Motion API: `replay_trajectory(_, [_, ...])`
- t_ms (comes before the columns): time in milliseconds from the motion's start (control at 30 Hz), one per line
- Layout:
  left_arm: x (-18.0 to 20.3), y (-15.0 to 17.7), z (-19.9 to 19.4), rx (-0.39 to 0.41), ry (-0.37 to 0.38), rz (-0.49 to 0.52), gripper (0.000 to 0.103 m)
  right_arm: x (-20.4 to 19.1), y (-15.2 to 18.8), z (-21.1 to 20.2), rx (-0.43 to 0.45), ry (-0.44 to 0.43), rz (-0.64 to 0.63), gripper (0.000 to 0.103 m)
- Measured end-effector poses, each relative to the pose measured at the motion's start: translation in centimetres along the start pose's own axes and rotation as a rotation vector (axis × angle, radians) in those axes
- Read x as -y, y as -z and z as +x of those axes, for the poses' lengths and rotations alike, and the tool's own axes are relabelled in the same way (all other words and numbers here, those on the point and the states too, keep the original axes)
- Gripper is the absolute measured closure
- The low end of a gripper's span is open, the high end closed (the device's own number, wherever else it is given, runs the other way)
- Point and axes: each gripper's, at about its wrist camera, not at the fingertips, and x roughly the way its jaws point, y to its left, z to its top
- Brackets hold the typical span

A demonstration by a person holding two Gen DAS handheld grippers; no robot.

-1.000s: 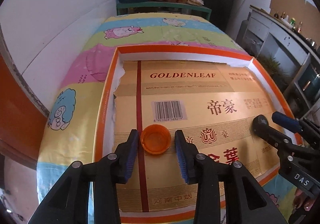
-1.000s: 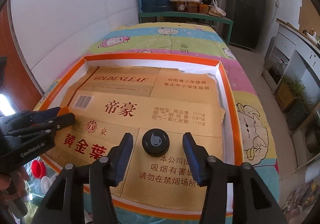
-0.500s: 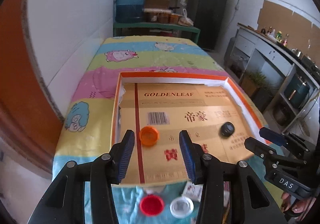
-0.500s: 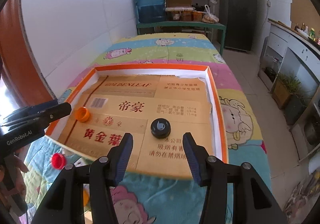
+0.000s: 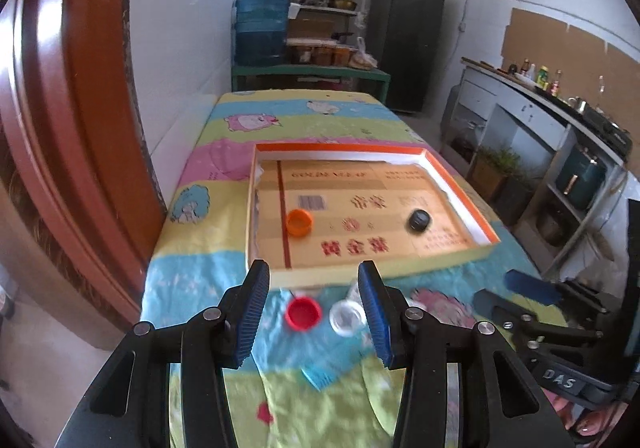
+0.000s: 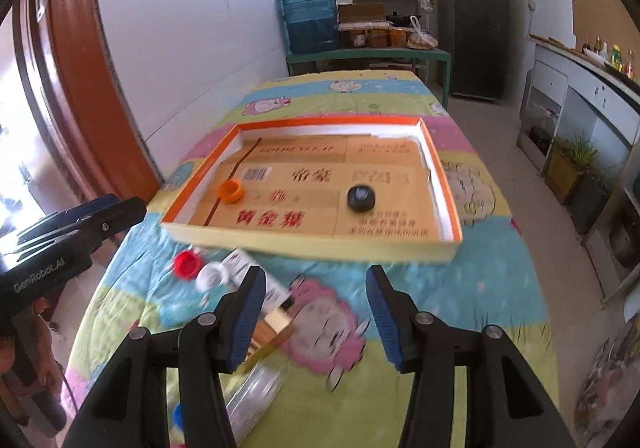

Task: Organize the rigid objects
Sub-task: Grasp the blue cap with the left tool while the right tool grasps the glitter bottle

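A shallow orange-rimmed cardboard tray (image 5: 460, 184) (image 6: 312, 246) lies on the quilted table. In it sit an orange cap (image 5: 299, 222) (image 6: 230, 191) at the left and a black cap (image 5: 418, 220) (image 6: 361, 199) at the right. In front of the tray lie a red cap (image 5: 303, 313) (image 6: 186, 263) and a white cap (image 5: 347, 318) (image 6: 211, 276). My left gripper (image 5: 314, 318) is open and empty above these two caps. My right gripper (image 6: 316, 314) is open and empty over the table's near part.
A small carton and a gold-edged box (image 6: 272, 322) lie by the right gripper's left finger, with a clear plastic item (image 6: 252, 400) below. A blue scrap (image 5: 318, 376) lies on the quilt. A red door frame (image 5: 60, 128) stands left, a counter (image 5: 560, 116) right.
Both grippers pulled back and up from the tray, open and empty. The orange and black caps stay in the tray. The red and white caps and the boxes came into view.
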Motion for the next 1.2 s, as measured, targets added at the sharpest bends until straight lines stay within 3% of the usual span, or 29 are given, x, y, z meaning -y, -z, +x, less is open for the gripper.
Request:
replay_trajectory(367, [0.2,5.5,-3.1,-0.008,0.03,-0.011,0.055,-3.4,5.7,-0.1,-0.097,0.007,0.043,0.051])
replay_trajectory(600, [0.4,7.8,-3.4,-0.037,0.075,0.015,0.055,-4.7,7.4,1.0,-0.135,0.043,0.018,0.051])
replay_trajectory(733, [1.3,9.0,-3.1,-0.061,0.112,0.05,0.055,-4.1,7.6,1.2,-0.146,-0.007,0.047,0.073])
replay_trajectory(833, [2.4,9.7,-2.8,-0.076,0.147,0.086,0.055,-3.9,7.6,0.9,-0.144,-0.004,0.031,0.079])
replay_trajectory(1000, [4.3,10.8,-2.2,-0.1,0.191,0.149,0.055,-2.2,7.6,-0.6,-0.109,0.029,0.047,0.082])
replay_trajectory(1200, [5.9,11.8,-0.8,-0.134,0.192,0.181,0.055,0.4,7.6,-2.6,-0.062,0.091,0.07,0.082])
